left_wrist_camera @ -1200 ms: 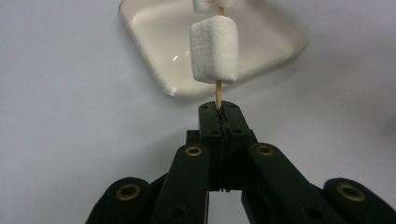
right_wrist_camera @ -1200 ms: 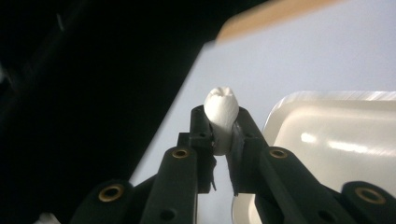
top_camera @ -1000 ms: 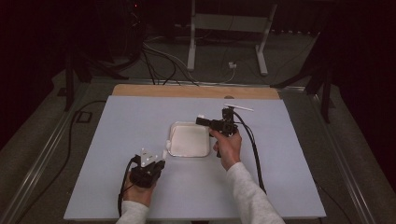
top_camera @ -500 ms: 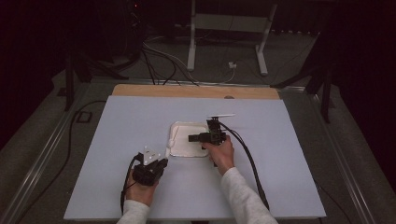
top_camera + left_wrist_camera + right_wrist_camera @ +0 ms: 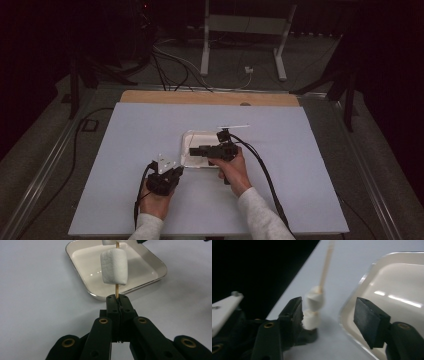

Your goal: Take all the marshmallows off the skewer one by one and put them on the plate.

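While the white tray (image 5: 195, 142) sits mid-table, the right gripper (image 5: 196, 150), whose jaws have just been opening, hangs half-wide over its near edge, gripping nothing. The left gripper (image 5: 117, 301) clamps the skewer (image 5: 116, 290); its view shows a marshmallow (image 5: 114, 266) threaded close above the jaws.

Two marshmallows (image 5: 114, 266), one skewer (image 5: 116, 290), one tray (image 5: 155, 262), two claws.

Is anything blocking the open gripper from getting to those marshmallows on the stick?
Nothing visible does. The right gripper has just been opening, and the marshmallows on the skewer sit beyond its jaws, beside the white tray. The left gripper clamps the skewer's base.
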Demonstrator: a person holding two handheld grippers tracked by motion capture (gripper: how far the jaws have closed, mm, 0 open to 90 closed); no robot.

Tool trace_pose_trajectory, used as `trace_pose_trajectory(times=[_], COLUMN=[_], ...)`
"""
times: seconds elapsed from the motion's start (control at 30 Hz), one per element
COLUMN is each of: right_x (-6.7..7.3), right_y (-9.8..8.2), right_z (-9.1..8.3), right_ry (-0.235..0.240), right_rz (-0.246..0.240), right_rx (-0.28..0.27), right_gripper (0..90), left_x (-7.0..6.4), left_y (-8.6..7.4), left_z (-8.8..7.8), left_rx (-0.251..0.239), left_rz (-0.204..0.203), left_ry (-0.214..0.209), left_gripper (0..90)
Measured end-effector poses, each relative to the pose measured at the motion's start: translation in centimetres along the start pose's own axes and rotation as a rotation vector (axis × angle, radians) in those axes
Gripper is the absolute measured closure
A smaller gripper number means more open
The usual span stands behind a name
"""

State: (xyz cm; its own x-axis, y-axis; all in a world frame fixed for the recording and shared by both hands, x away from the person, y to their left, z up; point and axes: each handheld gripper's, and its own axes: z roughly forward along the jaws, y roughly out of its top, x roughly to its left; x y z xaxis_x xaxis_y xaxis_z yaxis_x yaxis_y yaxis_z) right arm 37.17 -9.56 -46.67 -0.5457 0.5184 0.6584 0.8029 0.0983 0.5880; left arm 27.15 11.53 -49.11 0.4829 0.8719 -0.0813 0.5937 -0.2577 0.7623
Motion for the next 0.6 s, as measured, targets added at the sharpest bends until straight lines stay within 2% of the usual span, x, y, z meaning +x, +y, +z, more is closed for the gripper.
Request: trace_pose_trajectory(times=[0.1,0.23,0.27,0.3,0.37,0.47,0.6], right_x=[0.5,0.7,0.7,0.7,0.8,0.9,0.8], right_y=[-0.3,-0.6,-0.6,-0.7,-0.7,-0.5,-0.3], right_z=[0.6,1.5,1.7,1.8,1.9,1.7,1.4], right_ry=[0.021,-0.003,-0.001,0.001,-0.003,-0.02,-0.035], right_rz=[-0.001,-0.001,0.012,0.017,0.015,0.008,0.026], right_rx=[-0.01,-0.004,-0.006,-0.008,-0.009,-0.013,-0.02], right_gripper=[46.1,54.5,58.7,67.7,72.8,76.7,78.2], left_x=[-0.2,-0.6,-0.7,-0.8,-0.9,-1.0,-1.3], left_y=[0.1,0.2,0.2,0.2,0.2,0.3,0.2], left_z=[0.1,0.1,0.2,0.2,0.3,0.3,0.4], left_rx=[-0.007,-0.016,-0.014,-0.011,-0.008,-0.008,-0.001], left_rz=[0.003,0.018,0.021,0.022,0.024,0.035,0.054], left_ry=[-0.007,-0.021,-0.023,-0.023,-0.019,0.004,0.023], left_gripper=[90.0,90.0,90.0,90.0,90.0,90.0,90.0])
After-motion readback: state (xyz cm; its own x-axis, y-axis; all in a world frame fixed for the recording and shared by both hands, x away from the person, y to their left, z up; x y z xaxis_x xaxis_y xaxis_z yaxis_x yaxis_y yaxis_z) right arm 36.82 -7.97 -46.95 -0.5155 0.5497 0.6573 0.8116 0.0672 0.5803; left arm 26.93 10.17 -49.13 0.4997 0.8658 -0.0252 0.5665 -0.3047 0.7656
